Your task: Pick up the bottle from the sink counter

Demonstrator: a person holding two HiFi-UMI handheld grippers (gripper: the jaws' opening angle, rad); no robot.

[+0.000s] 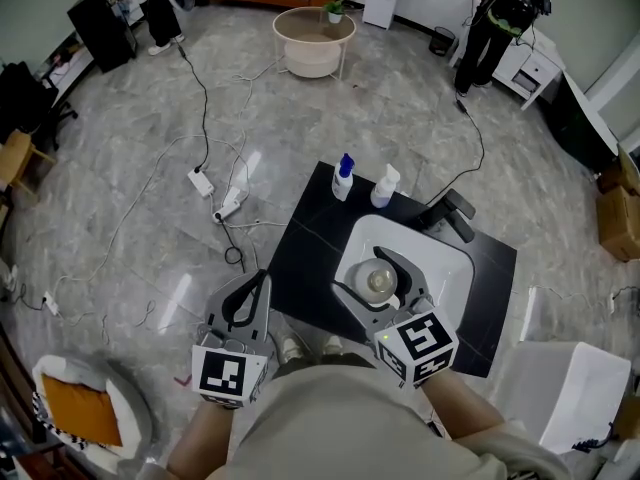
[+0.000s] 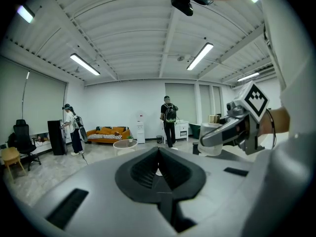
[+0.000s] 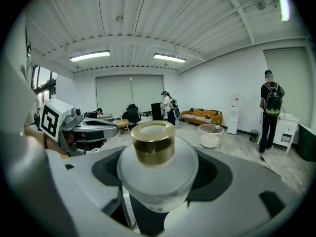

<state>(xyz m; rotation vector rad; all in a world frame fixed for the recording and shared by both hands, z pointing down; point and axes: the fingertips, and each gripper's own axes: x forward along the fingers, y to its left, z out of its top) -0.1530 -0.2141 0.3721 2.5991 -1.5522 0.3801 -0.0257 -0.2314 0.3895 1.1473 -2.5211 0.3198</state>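
Note:
A round frosted bottle [image 1: 379, 282] with a gold cap is held over the white sink basin [image 1: 441, 265] set in the black counter [image 1: 308, 236]. My right gripper [image 1: 370, 275] is shut on this bottle. In the right gripper view the bottle [image 3: 156, 158] stands upright between the jaws and fills the centre. My left gripper [image 1: 262, 280] hangs left of the counter's near corner with its jaws together and nothing in them. In the left gripper view the pads of the left gripper [image 2: 158, 152] meet, and the right gripper [image 2: 229, 134] with the bottle shows at the right.
Two spray bottles, one blue-capped [image 1: 343, 178] and one white [image 1: 384, 186], stand at the counter's far edge beside a black faucet [image 1: 449, 211]. Cables and a power strip [image 1: 202, 182] lie on the floor to the left. A white box [image 1: 560, 388] stands at the right.

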